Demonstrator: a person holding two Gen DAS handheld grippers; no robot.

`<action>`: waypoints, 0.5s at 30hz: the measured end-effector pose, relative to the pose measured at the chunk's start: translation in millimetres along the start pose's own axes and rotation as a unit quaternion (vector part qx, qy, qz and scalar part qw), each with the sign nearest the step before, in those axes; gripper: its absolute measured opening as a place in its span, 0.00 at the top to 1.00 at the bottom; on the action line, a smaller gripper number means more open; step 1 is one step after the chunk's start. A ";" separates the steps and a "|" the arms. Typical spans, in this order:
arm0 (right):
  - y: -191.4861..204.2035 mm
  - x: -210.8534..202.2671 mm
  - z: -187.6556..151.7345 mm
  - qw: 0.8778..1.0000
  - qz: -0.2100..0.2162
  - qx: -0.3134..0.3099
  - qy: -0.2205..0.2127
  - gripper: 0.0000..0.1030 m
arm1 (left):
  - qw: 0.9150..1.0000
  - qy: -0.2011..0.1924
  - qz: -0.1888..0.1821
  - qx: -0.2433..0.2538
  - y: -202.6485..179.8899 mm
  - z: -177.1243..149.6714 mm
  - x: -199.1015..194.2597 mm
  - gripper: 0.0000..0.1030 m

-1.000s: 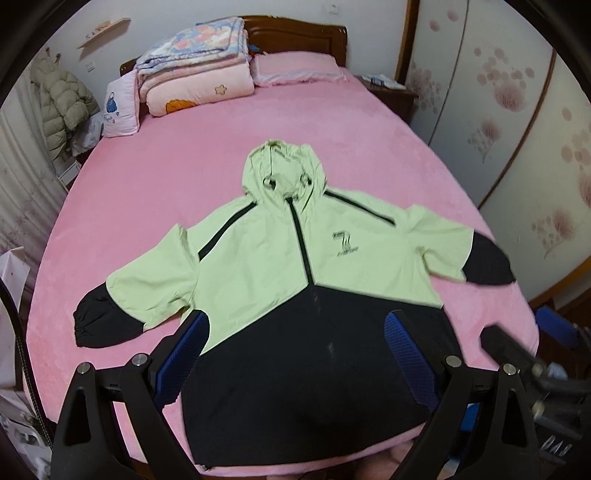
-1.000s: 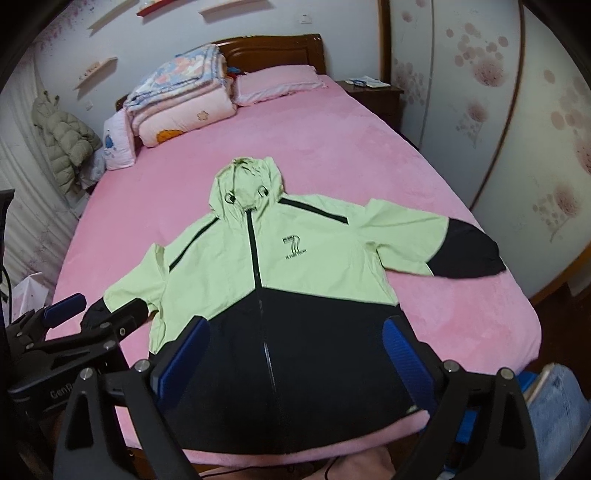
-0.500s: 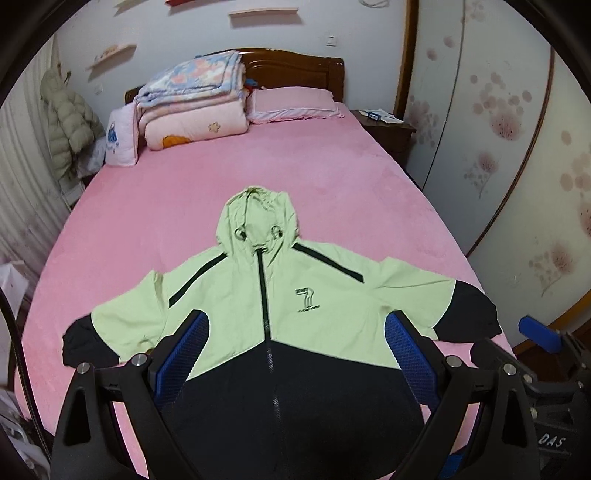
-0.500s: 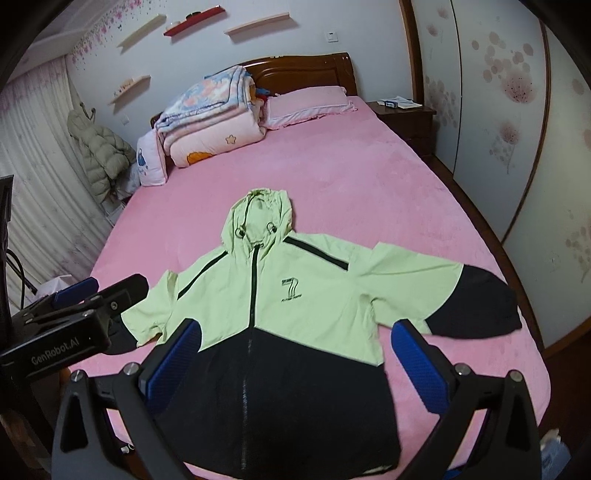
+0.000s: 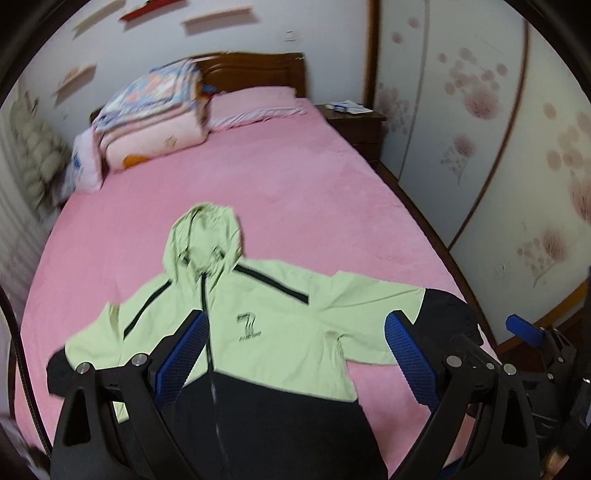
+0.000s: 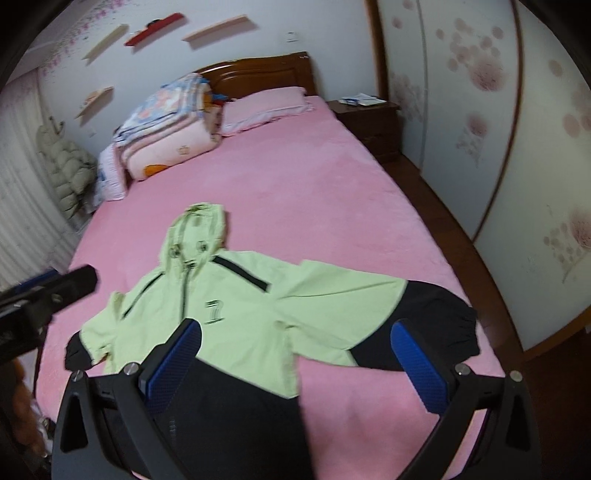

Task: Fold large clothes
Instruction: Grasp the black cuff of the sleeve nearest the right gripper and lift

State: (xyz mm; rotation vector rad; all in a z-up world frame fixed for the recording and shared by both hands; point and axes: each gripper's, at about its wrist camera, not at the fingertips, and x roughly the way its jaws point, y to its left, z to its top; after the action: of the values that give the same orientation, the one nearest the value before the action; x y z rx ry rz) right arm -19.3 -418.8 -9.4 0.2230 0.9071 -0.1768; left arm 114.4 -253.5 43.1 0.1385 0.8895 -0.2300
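1. Both views are evenly and softly lit, moderately bright, with no single light source showing in either frame.
2. Shadows are faint: only a thin dark edge lies under the jacket (image 5: pixel 258 332) on the pink bedspread (image 5: pixel 295 177).
3. No strong glare appears; the wardrobe doors (image 6: pixel 517 147) at right carry a mild sheen.
4. Motion blur smears the left wrist view, strongest at the upper left, where the wall shelves (image 5: pixel 218 16) and folded quilts (image 5: pixel 155 110) streak.
5. The right wrist view is a little sharper, though the jacket's print stays soft.
6. Fisheye distortion bows the walls and bed edges, and black vignetting fills the corners.
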 end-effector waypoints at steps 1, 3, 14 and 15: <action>-9.3 6.0 -1.9 1.000 -0.006 0.005 0.006 0.00 | 1.000 -0.006 -0.003 0.006 -6.9 2.4 5.9 0.07; -30.9 24.8 -3.9 0.999 -0.009 0.027 0.036 0.00 | 1.000 -0.016 -0.010 0.018 -22.6 6.9 21.9 0.07; -142.0 110.0 -50.2 0.978 -0.007 0.171 0.122 0.29 | 0.995 0.073 -0.048 0.051 -92.8 -11.1 172.2 0.07; -151.2 116.7 -55.5 0.975 -0.008 0.182 0.127 0.32 | 0.994 0.081 -0.046 0.052 -95.4 -15.7 185.1 0.08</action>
State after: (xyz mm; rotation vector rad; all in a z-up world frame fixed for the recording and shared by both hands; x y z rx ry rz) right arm -27.9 -556.3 -152.8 0.5888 1.1281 -0.3361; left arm 190.6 -368.5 -113.6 0.2158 1.0460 -0.3551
